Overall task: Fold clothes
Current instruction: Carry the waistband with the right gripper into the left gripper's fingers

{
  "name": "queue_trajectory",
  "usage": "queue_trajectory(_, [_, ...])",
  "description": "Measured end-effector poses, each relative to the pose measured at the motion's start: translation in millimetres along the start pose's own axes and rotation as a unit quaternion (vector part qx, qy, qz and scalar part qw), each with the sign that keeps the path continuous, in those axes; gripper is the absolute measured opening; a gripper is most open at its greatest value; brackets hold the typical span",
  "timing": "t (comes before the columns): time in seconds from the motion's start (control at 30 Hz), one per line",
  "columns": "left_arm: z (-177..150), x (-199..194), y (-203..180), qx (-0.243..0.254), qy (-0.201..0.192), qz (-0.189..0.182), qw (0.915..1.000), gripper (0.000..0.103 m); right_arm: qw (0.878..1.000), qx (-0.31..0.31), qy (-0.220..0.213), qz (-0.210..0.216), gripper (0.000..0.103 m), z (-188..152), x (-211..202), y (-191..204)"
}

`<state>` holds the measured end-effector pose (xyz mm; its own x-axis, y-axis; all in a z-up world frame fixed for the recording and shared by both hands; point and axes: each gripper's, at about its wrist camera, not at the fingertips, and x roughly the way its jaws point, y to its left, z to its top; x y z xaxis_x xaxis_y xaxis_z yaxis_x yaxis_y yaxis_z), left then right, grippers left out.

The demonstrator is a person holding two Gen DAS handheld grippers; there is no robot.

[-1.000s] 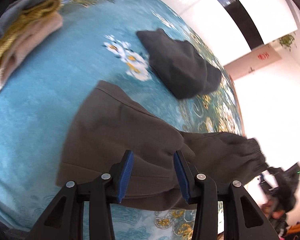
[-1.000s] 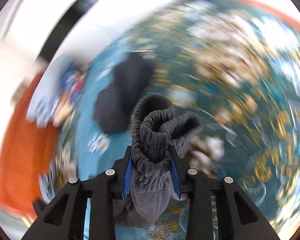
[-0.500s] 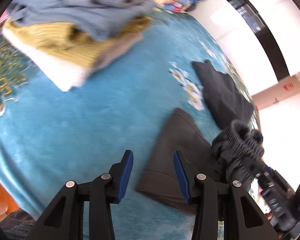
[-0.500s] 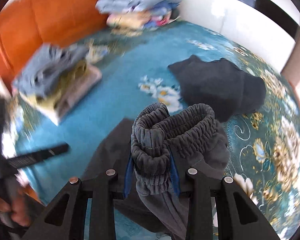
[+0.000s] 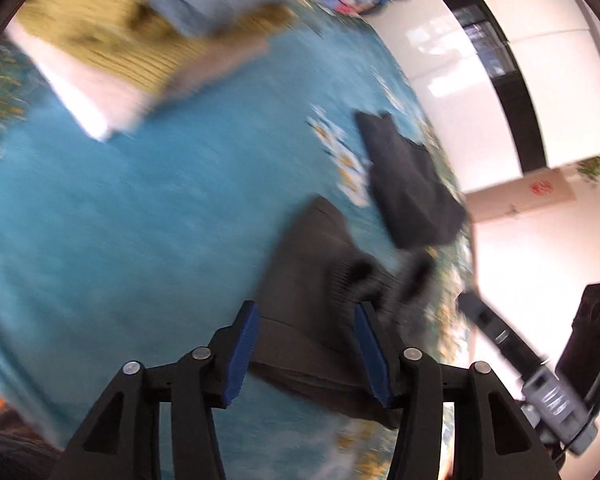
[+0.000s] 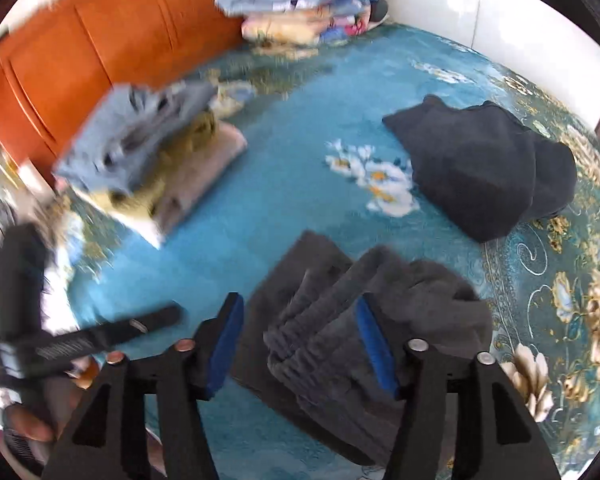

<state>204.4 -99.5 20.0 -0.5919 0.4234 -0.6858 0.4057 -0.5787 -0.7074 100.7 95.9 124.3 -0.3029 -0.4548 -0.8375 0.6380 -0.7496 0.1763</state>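
Observation:
Dark grey trousers [image 6: 340, 320] lie folded over on the blue floral bedspread [image 6: 284, 184], with the elastic waistband bunched on top; they also show in the left wrist view [image 5: 312, 280]. My right gripper [image 6: 300, 336] is open, its blue pads on either side of the waistband and not closed on it. My left gripper [image 5: 304, 344] is open and empty, just above the near edge of the trousers. The right gripper's body [image 5: 516, 356] shows at the right of the left wrist view.
A second dark garment [image 6: 484, 168] lies folded further back on the bed. A stack of folded clothes, blue-grey over yellow and pink [image 6: 148, 152], sits at the left. More folded bedding [image 6: 300, 0] is piled by the orange headboard [image 6: 80, 48].
My right gripper has opened and let go of the waistband, which now lies on the folded trousers. My left gripper has swung back over the trousers' near edge, still open.

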Motion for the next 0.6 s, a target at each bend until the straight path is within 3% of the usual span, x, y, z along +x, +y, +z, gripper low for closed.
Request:
queue_trajectory(0.23, [-4,44,-40,0.038,0.063,-0.033,0.9967,0.072,0.986,0.164,0.002,-0.032,0.062,-4,-16,-103])
queue_trajectory(0.3, [-6,55,-53,0.050,0.070,-0.027,0.9960,0.072,0.980,0.195,0.013,-0.048,0.062,-18,-18,-124])
queue_trajectory(0.37, [-8,65,-66,0.067,0.071,-0.012,0.9952,0.080,0.976,0.210,0.023,-0.053,0.062,-31,-21,-134])
queue_trajectory(0.43, [-11,69,-75,0.084,0.064,0.011,0.9944,0.080,0.973,0.221,0.028,-0.057,0.062,-44,-26,-140])
queue_trajectory(0.53, [-11,71,-73,0.065,0.054,0.013,0.9964,0.079,0.968,0.240,0.030,-0.065,0.062,-63,-39,-150])
queue_trajectory(0.6, [-9,69,-74,0.068,0.038,0.036,0.9963,0.065,0.964,0.254,0.028,-0.072,0.062,-77,-49,-158])
